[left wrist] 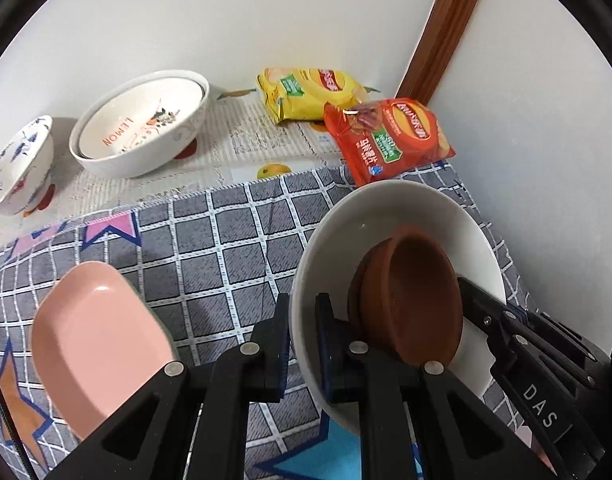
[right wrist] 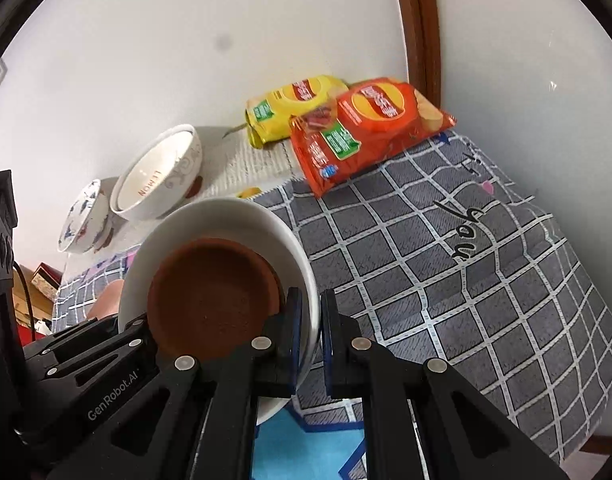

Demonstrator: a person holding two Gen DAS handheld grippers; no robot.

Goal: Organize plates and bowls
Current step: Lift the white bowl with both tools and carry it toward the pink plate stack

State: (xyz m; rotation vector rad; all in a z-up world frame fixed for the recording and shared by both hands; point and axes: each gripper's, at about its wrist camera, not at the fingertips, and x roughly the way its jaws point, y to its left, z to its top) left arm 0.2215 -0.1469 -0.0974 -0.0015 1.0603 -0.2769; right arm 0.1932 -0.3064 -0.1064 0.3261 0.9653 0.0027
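A white bowl [left wrist: 386,216] holds a brown clay dish [left wrist: 414,300] and hangs tilted above the checked cloth. My left gripper [left wrist: 302,340] is shut on the bowl's left rim. My right gripper [right wrist: 310,332] is shut on its right rim; the bowl [right wrist: 226,216] and brown dish [right wrist: 214,300] also show in the right wrist view. A pink dish [left wrist: 98,344] lies on the cloth at the left. A large white LEMON bowl [left wrist: 142,128] and a small blue-patterned bowl [left wrist: 18,168] stand at the back left.
A yellow chip bag [left wrist: 310,92] and a red chip bag [left wrist: 390,140] lie at the back near the wall corner. The grey checked cloth [right wrist: 446,260] covers the table. A wooden frame [left wrist: 446,32] rises at the back right.
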